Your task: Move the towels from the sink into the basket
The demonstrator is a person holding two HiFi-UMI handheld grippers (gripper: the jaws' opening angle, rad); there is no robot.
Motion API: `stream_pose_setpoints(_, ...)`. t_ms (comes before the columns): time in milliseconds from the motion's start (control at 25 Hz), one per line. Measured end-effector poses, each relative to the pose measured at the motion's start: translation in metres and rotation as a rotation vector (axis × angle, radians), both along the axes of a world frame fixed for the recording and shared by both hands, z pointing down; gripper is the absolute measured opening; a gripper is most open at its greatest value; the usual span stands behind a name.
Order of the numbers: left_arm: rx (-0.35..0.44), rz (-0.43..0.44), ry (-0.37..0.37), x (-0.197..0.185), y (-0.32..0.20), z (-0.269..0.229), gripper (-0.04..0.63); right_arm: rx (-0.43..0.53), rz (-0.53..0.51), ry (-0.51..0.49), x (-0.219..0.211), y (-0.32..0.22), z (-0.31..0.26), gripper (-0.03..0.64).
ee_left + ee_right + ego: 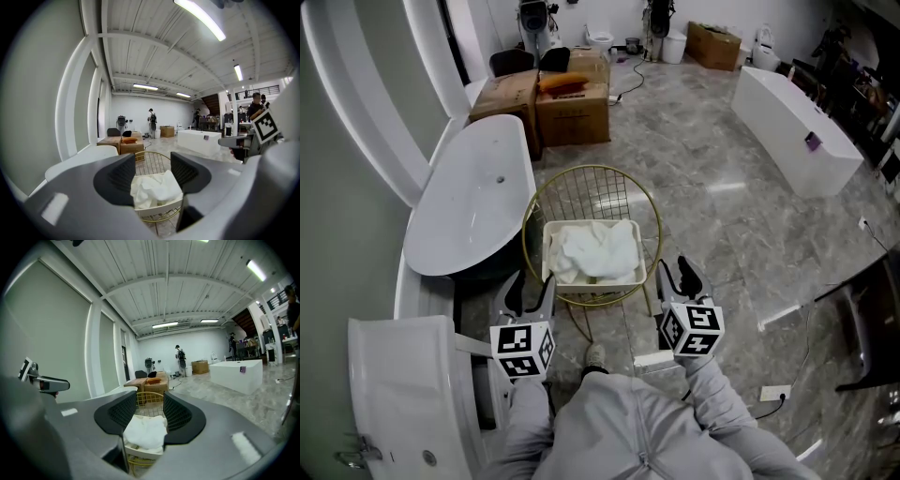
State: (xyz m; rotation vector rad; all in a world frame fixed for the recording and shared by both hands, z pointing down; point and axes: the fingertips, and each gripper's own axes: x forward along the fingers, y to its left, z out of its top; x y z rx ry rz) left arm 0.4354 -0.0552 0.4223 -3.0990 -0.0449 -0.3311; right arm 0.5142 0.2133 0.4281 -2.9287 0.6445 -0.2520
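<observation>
White towels (600,248) fill the basket (591,281); left gripper (530,286), right gripper (678,275): jaws apart, empty.

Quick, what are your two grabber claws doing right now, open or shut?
Left gripper: open, holding nothing.
Right gripper: open, holding nothing.
</observation>
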Motion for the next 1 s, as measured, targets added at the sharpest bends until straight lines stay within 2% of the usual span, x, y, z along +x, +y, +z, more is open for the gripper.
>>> stream_pose_setpoints(1000,0.014,-0.013,-0.001,0.0066,-0.0080,0.0000,0.287,-0.027,-0.016,-0.033,0.0064,-0.0091,0.0067,0.176)
